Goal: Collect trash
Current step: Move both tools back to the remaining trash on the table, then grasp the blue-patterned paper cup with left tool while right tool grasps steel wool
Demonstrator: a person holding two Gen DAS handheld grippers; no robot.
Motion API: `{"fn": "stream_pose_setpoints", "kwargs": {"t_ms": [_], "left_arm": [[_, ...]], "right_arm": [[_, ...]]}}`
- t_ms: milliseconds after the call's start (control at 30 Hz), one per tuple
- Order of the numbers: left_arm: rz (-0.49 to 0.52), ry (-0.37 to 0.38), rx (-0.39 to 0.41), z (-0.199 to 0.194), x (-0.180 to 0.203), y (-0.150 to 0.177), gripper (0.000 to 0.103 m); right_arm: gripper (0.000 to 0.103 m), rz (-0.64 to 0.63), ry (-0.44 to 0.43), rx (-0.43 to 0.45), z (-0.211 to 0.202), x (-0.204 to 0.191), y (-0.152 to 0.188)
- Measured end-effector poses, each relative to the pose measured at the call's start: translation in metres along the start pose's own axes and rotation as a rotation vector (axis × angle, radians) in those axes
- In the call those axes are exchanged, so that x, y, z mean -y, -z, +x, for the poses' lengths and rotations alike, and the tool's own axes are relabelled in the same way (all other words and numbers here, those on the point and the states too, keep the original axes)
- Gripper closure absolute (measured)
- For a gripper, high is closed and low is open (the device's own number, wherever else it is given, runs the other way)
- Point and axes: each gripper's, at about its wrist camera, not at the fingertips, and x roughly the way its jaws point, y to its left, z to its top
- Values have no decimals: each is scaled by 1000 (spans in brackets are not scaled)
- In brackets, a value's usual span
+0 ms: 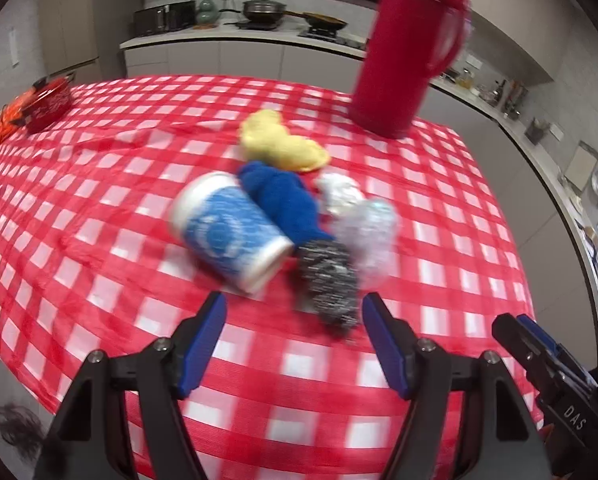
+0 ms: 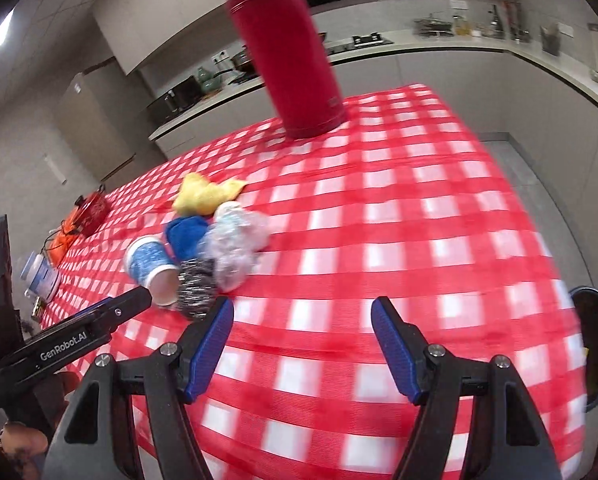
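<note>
A heap of trash lies on the red checked tablecloth [image 1: 99, 168]: a tipped blue and white paper cup [image 1: 231, 232], a blue cloth [image 1: 285, 204], a yellow cloth [image 1: 279, 140], a steel scourer [image 1: 329, 284] and crumpled clear plastic [image 1: 365, 228]. My left gripper [image 1: 293, 316] is open and empty, just in front of the cup and scourer. My right gripper [image 2: 301, 320] is open and empty over bare cloth, to the right of the heap. The cup [image 2: 151, 266], scourer [image 2: 195, 286] and plastic [image 2: 235, 244] also show in the right wrist view.
A tall red thermos [image 1: 407, 48] stands at the far right of the table. A red pot [image 1: 49, 104] sits at the far left edge. A dark bin [image 2: 597, 340] stands on the floor beside the table's right edge. Kitchen counters run behind.
</note>
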Motion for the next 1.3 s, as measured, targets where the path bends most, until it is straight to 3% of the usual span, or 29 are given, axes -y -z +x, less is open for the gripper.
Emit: {"fn": "stream_pose_setpoints", "kwargs": {"t_ms": [467,1033,1300], "left_arm": [[-20,-22,-8,4,-51,-11,31],[-185,-152,12,-8,-153,-3,31],[-197,-152,1,-2,-168,-1,31]], "right_arm": [[30,-52,-24,-22,31,-56,-1],[30,-199,-206,-116,91,-151,16],[43,-204,-206,-142,113,-165,18]]}}
